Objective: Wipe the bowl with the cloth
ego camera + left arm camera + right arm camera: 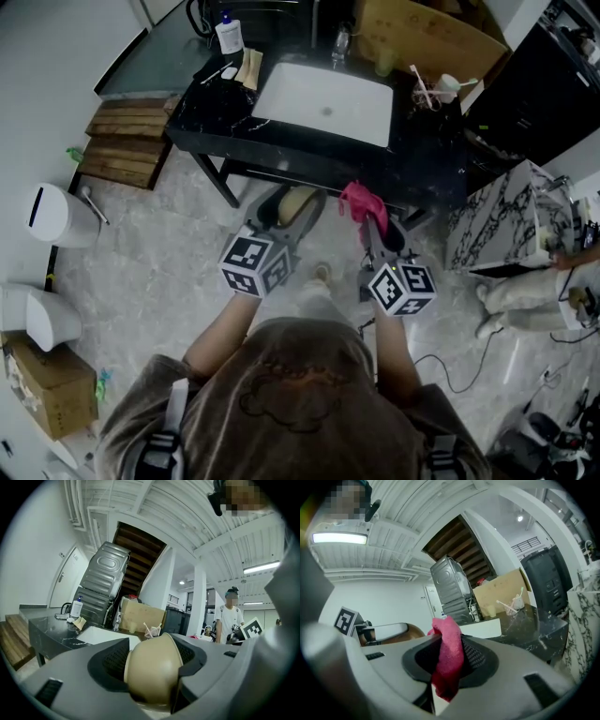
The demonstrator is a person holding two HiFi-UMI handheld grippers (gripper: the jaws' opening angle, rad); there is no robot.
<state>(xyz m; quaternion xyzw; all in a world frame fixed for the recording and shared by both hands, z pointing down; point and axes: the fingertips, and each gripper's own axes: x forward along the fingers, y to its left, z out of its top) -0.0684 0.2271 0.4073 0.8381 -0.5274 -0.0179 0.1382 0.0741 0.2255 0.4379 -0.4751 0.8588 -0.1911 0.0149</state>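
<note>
Bowl (152, 667) location: lower centre of the left gripper view, clamped between the two jaws of the left hand-held gripper (152, 654). The bowl is tan, smooth-walled and rounded. Its curved outer wall faces the camera and its thin rim is turned toward the right-hand jaw. Both jaws are grey moulded plastic fitted with black ribbed pads, and the pads press on the bowl from either side.

Cloth (446, 660) location: lower centre of the right gripper view, pinched between the closed jaws of the right hand-held gripper (449, 663). The cloth is pink-red with a soft, fuzzy surface, bunched into a narrow vertical fold. Its upper end stands above the pads and its lower end hangs below them.

In the head view both hand-held grippers are held in the air at centre frame, side by side, over a pale marbled tile floor (169, 272). Bowl and cloth are near each other but apart.

The bench (211, 108) fills the upper centre of the head view, just beyond the grippers. Its top is black with white veining and stands on dark legs. A white rectangular sink (323, 101) is set into the top. A white pump bottle (229, 35) stands at the bench's upper left corner. Slatted wooden steps (127, 141) lie at the left of the bench, and a cardboard box (42, 384) sits at the lower left of the frame.
</note>
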